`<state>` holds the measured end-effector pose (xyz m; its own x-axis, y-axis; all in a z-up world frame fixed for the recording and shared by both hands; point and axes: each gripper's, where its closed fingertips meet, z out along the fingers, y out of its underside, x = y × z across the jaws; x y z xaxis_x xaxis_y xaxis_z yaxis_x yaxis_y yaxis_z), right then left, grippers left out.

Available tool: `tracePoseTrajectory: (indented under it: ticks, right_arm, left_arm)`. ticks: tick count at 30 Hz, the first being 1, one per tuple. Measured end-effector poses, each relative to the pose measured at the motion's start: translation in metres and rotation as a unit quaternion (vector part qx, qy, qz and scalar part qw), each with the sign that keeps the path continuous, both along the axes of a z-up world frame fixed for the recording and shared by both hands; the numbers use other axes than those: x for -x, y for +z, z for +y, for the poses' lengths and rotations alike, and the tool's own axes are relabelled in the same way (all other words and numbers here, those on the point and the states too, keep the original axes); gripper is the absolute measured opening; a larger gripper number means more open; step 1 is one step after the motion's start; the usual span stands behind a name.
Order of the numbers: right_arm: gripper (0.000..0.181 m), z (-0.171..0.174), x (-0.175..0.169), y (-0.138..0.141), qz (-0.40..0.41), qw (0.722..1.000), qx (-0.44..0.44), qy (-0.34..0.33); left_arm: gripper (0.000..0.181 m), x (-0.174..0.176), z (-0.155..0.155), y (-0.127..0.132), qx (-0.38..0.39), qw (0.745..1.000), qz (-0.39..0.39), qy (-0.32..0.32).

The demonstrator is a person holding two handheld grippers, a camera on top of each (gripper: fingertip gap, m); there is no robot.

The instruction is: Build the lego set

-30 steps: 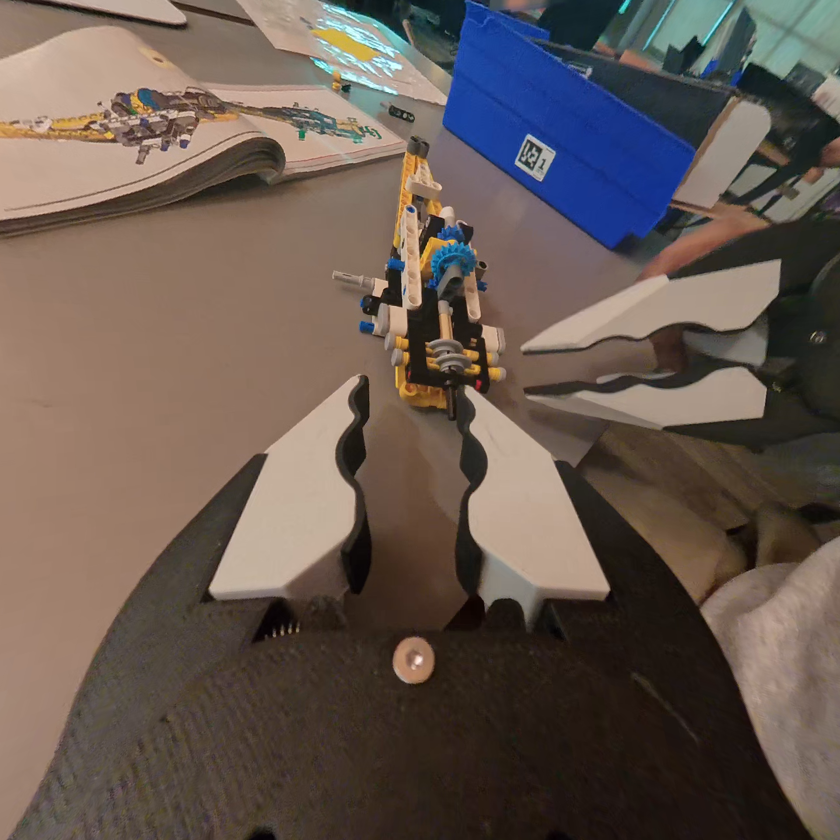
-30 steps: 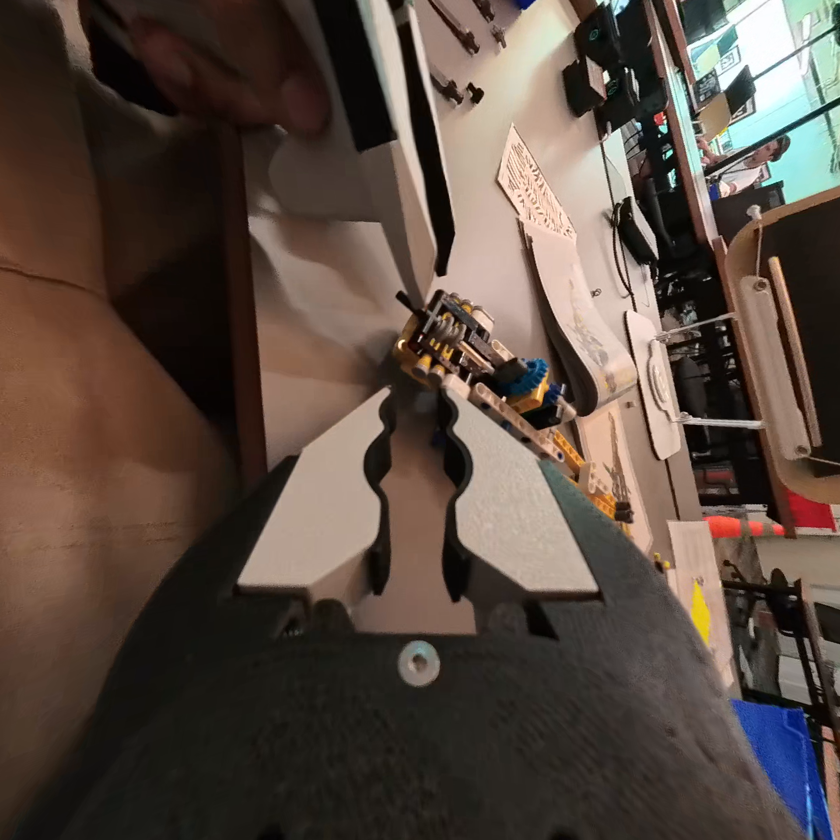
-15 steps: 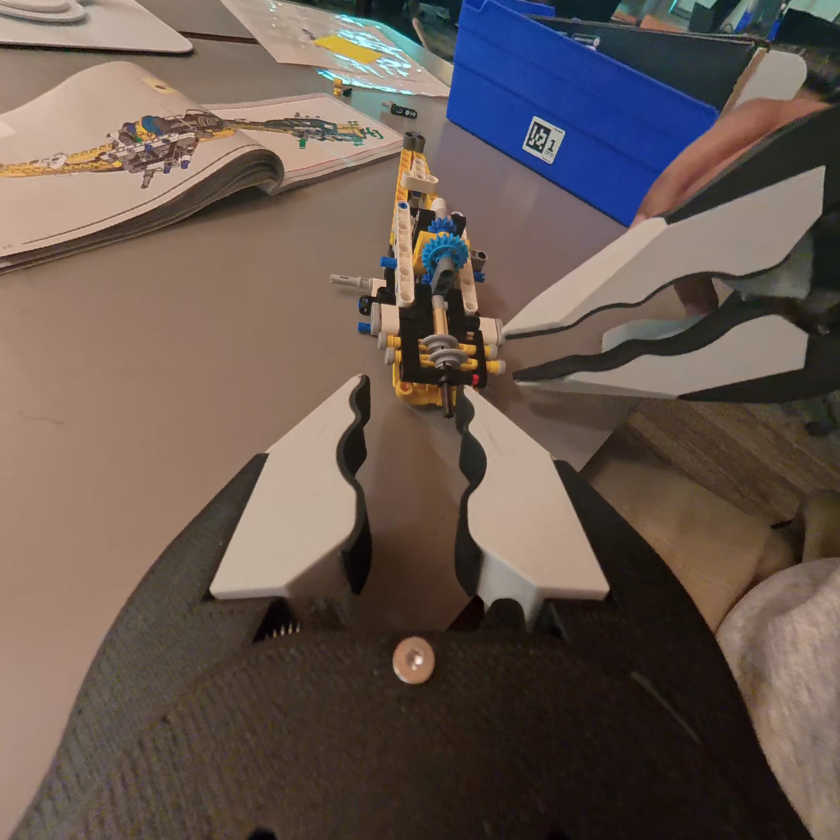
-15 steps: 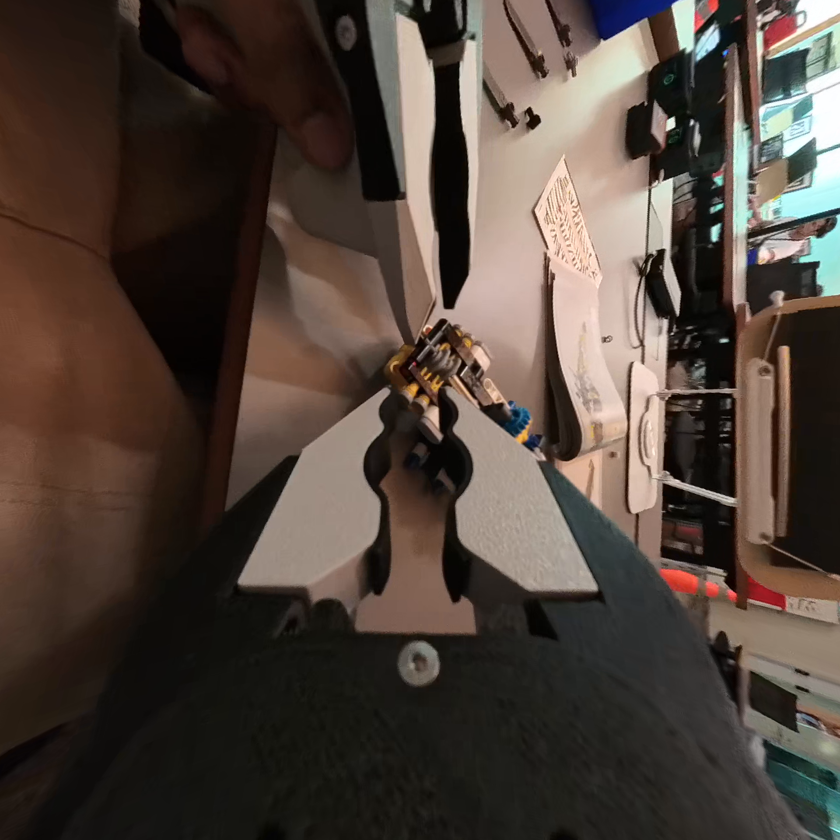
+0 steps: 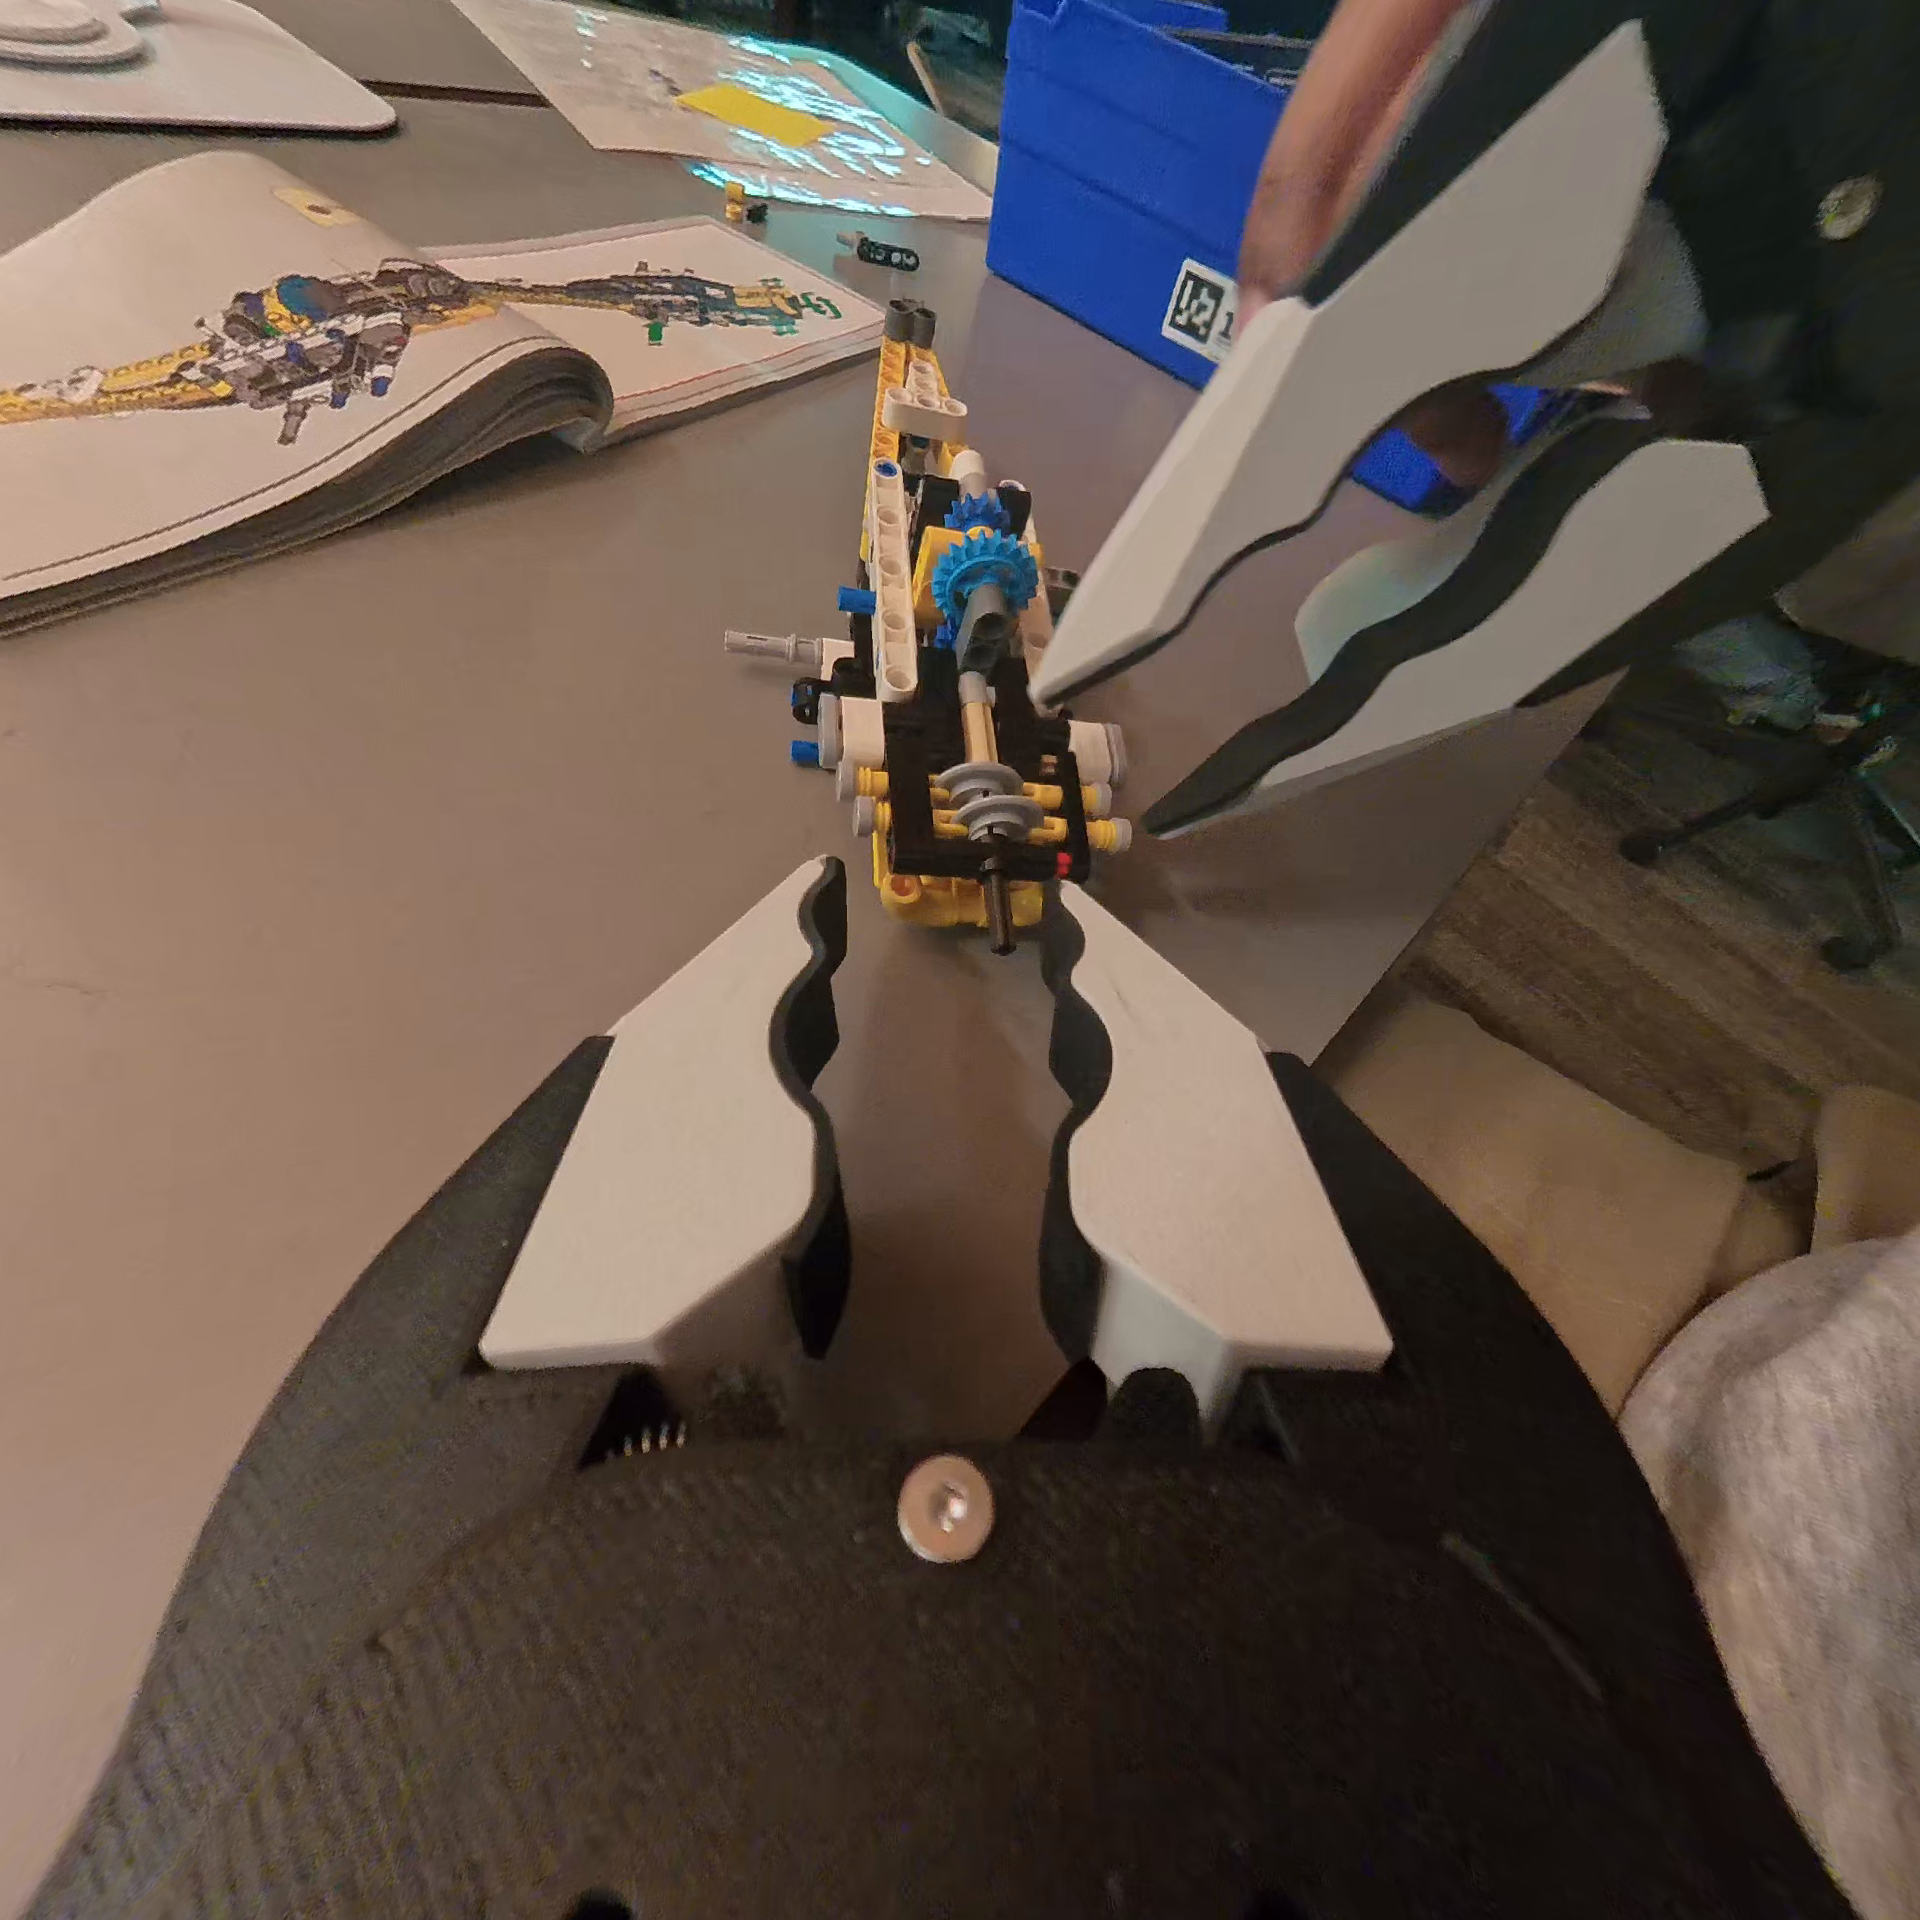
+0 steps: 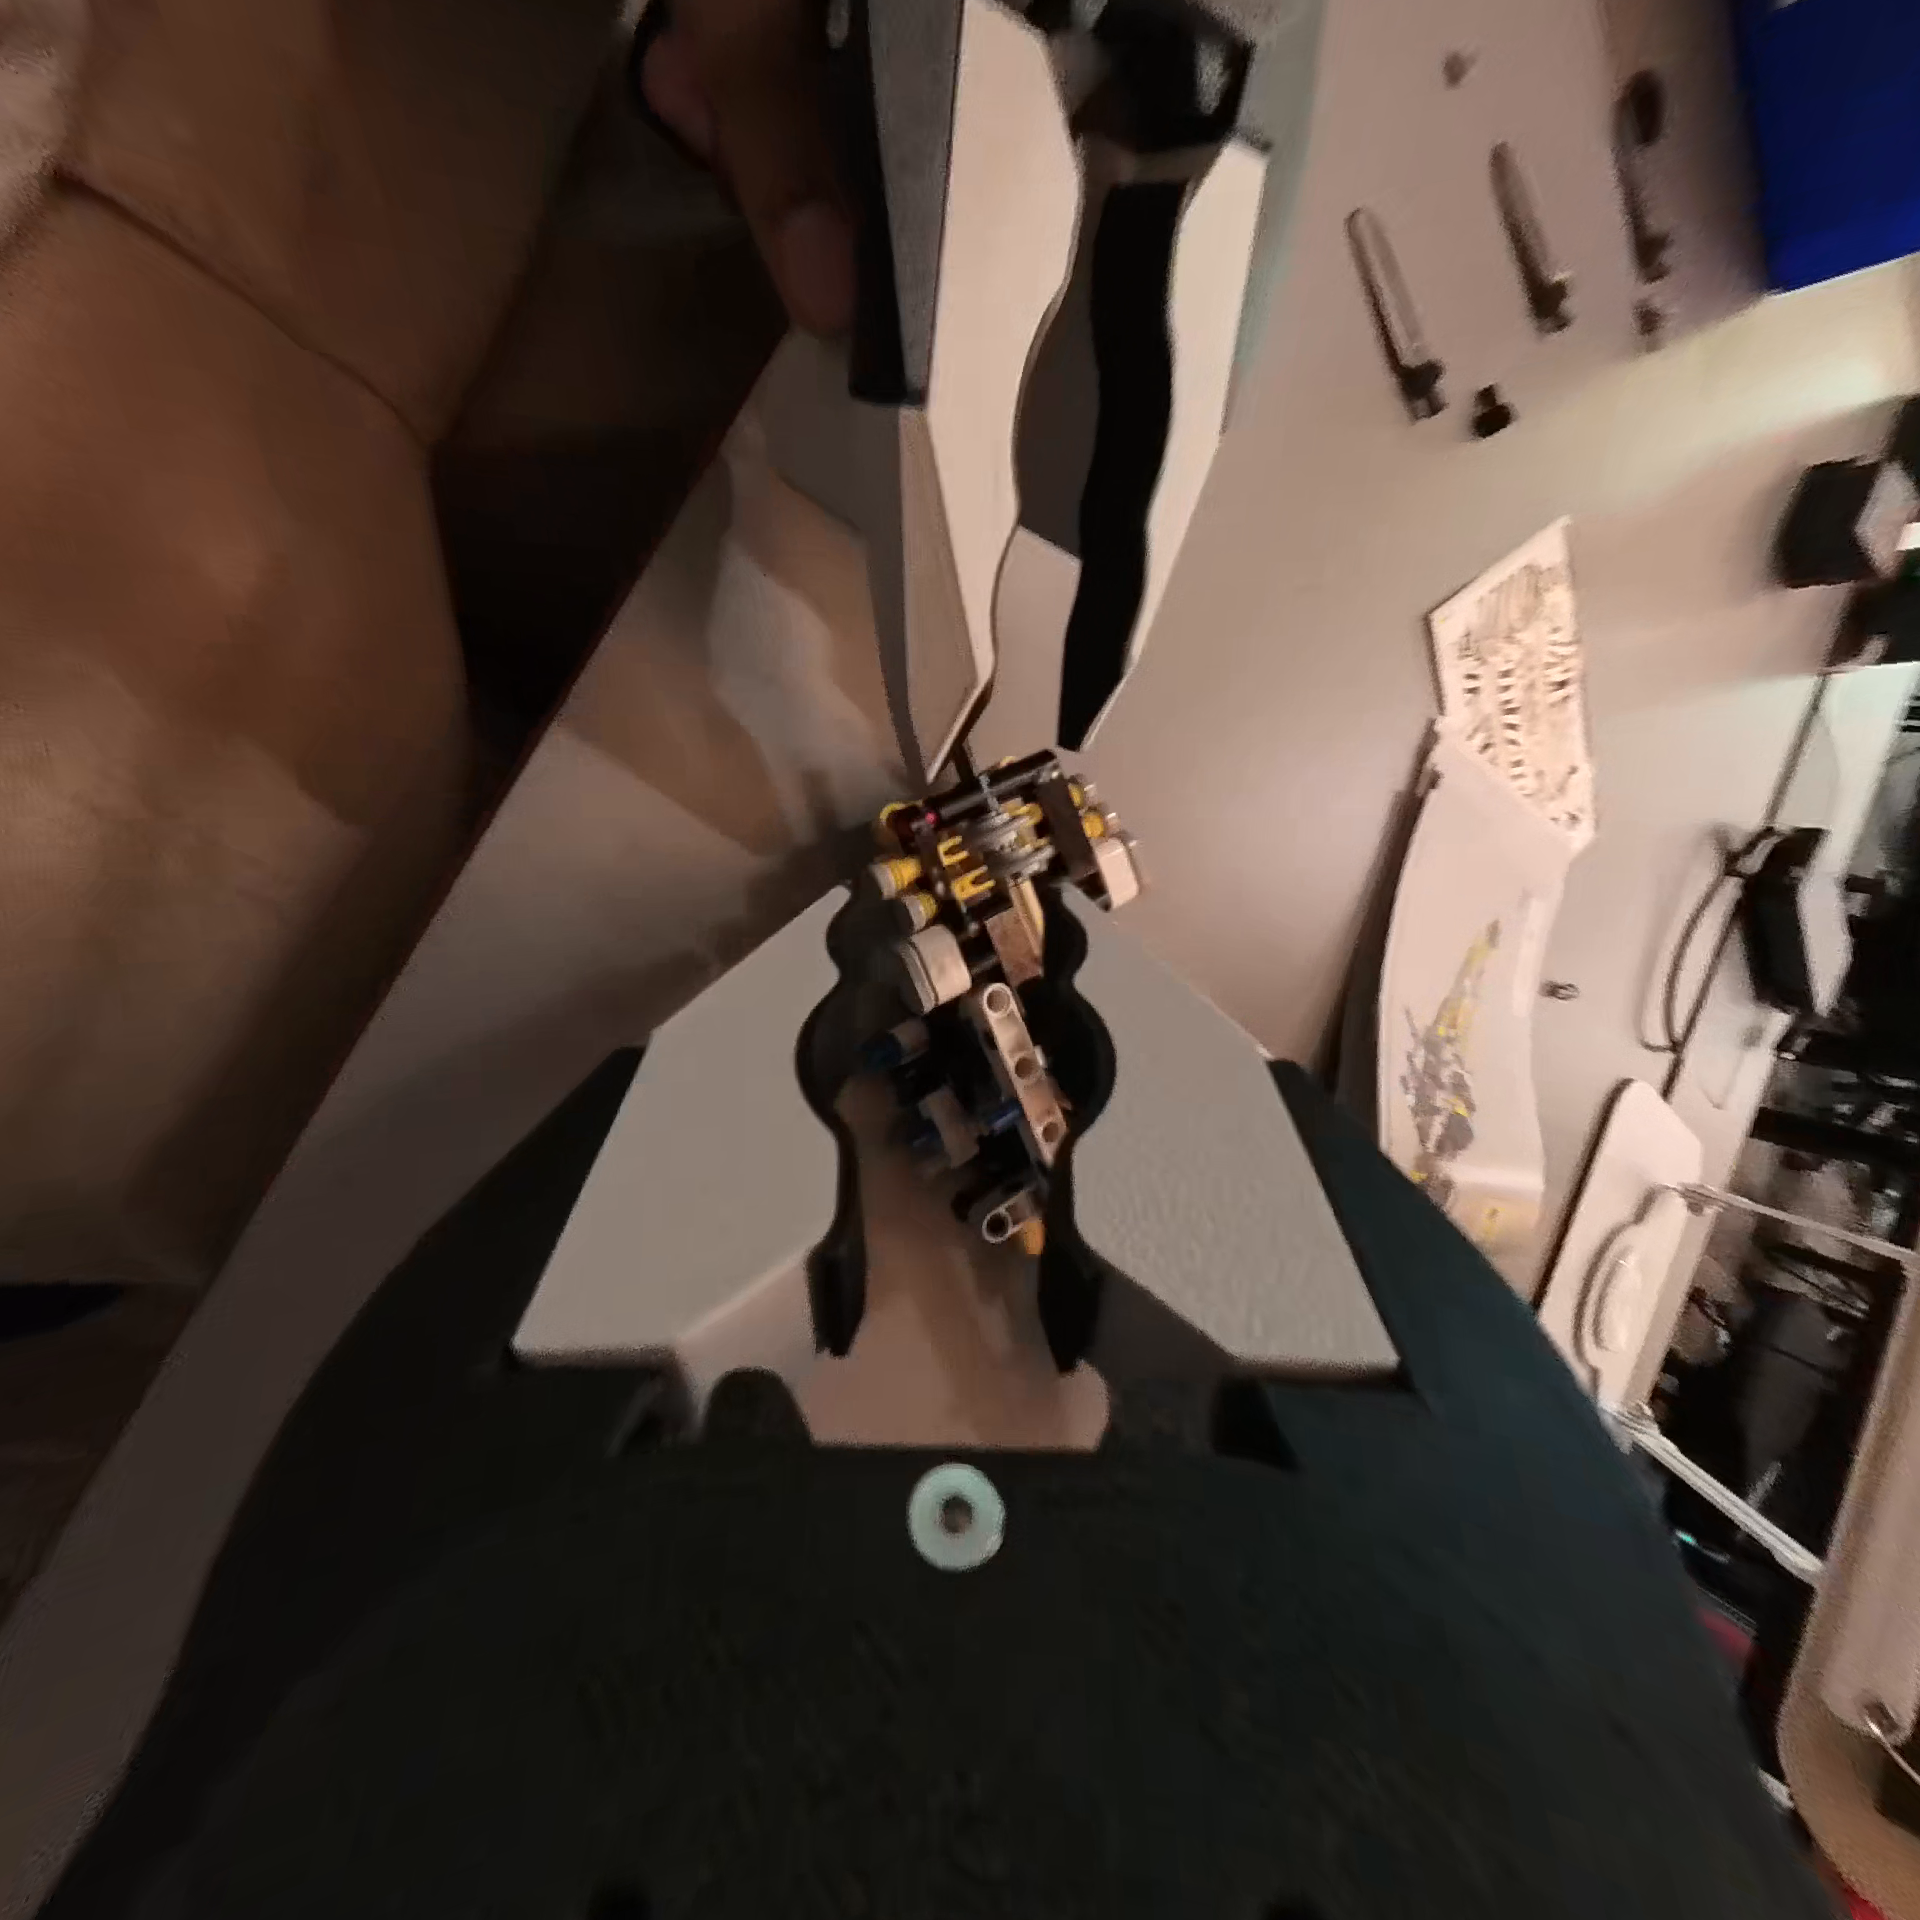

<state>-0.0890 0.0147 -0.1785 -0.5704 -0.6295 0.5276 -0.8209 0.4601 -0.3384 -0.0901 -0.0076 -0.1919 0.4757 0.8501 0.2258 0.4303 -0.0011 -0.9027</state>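
The half-built lego model [image 5: 961,686] lies flat on the grey table [image 5: 364,831], close to the near edge, long and yellow with a blue gear on top. The left gripper [image 5: 940,904] sits right at its near end, jaws spread wide with nothing between them, tips just beside the yellow end block. The right gripper [image 5: 1091,758] comes in from the right edge, also parted, its tips on either side of the model's side but not clamped. An open instruction booklet [image 5: 312,364] lies toward the far left, a blue bin [image 5: 1101,197] far right.
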Motion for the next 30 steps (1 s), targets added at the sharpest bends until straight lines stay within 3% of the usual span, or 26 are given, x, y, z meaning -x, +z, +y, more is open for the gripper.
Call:
tracePoseTrajectory:
  ticks: [4, 17, 30]
  right_arm:
    - [0.035, 0.002, 0.005, -0.014, -0.003, 0.998, -0.054, 0.013]
    - [0.024, -0.004, 0.004, -0.015, -0.024, 0.997, -0.072, 0.009]
    - [0.030, 0.000, 0.003, -0.014, -0.015, 0.999, -0.036, -0.016]
  left_arm:
    - [0.037, 0.000, 0.001, 0.000, -0.002, 1.000, -0.002, -0.002]
    - [0.033, -0.001, 0.004, -0.001, 0.009, 1.000, 0.000, -0.007]
    - [0.031, -0.001, 0.005, 0.000, -0.001, 1.000, -0.006, -0.010]
